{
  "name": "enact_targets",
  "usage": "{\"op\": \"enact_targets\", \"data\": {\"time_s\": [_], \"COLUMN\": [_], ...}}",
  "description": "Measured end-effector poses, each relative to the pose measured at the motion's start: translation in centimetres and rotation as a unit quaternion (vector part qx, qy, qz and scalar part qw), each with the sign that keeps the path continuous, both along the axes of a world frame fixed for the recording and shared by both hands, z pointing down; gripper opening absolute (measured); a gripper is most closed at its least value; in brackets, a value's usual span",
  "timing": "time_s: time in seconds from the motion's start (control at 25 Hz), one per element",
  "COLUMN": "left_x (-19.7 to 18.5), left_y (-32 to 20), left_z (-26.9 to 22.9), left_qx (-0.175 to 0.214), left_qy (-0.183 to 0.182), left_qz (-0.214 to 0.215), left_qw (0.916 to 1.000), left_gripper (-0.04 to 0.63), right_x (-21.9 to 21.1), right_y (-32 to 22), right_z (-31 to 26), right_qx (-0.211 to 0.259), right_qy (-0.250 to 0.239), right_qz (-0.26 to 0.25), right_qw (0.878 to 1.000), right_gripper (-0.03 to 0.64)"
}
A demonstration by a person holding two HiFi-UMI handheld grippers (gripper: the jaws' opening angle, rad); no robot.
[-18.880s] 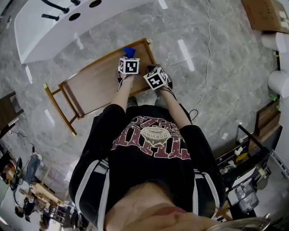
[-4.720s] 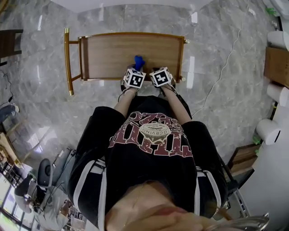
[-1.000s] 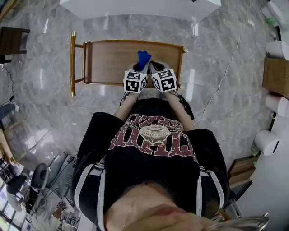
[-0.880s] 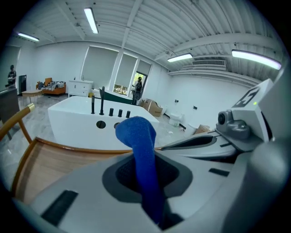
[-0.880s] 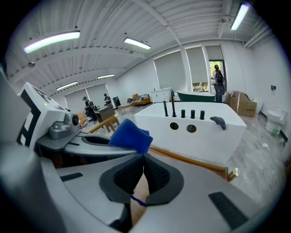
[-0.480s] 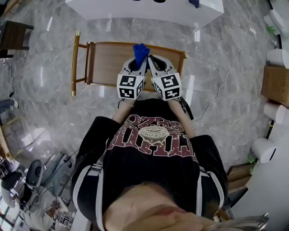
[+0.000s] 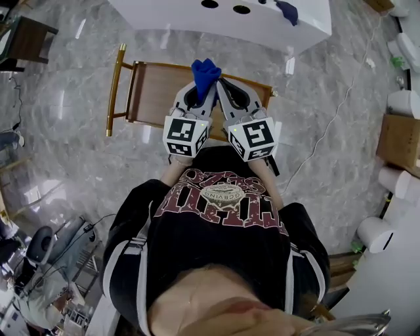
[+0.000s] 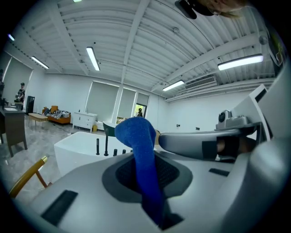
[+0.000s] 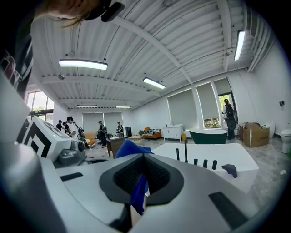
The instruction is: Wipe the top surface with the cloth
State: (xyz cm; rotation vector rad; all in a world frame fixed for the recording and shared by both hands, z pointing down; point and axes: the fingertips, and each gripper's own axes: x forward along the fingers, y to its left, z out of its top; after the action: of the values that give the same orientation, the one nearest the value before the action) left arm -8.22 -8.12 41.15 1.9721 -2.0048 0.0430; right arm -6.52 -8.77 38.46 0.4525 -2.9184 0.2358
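The blue cloth is bunched up and held high above the wooden tabletop of a gold-framed trolley. My left gripper and right gripper stand side by side, tips together, both raised toward my head. In the left gripper view the cloth rises in a thick fold out of the shut left gripper, with the right gripper's body close beside it. In the right gripper view a strip of the cloth is pinched in the shut right gripper.
A long white bathtub-like unit with round holes stands behind the trolley, a dark rag on its top. A thin cable crosses the marble floor at right. Rolls and a cardboard box stand along the right edge.
Both grippers have risen off the tabletop toward my head, carrying the blue cloth up between them. The view has shifted so the white unit shows more.
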Motion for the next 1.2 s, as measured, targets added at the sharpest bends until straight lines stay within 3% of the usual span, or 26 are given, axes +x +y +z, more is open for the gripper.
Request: {"op": "enact_targets", "data": {"time_s": [0.52,1.2], "left_x": [-0.3,0.0], "left_y": [1.3,1.6], "left_z": [-7.3,-7.9], "left_qx": [0.07,0.071], "left_qy": [-0.051,-0.066], "left_qz": [-0.012,-0.017], "left_qw": [0.9962,0.9952], "left_gripper": [0.1,0.1], "right_x": [-0.8,-0.5], "right_y": [0.8,1.0], "right_z": [-7.0,-7.5], "right_qx": [0.077,0.08], "right_qy": [-0.058,-0.063], "right_qz": [-0.01,-0.002], "right_qw": [0.995,0.995], "right_gripper": [0.018,0.018]}}
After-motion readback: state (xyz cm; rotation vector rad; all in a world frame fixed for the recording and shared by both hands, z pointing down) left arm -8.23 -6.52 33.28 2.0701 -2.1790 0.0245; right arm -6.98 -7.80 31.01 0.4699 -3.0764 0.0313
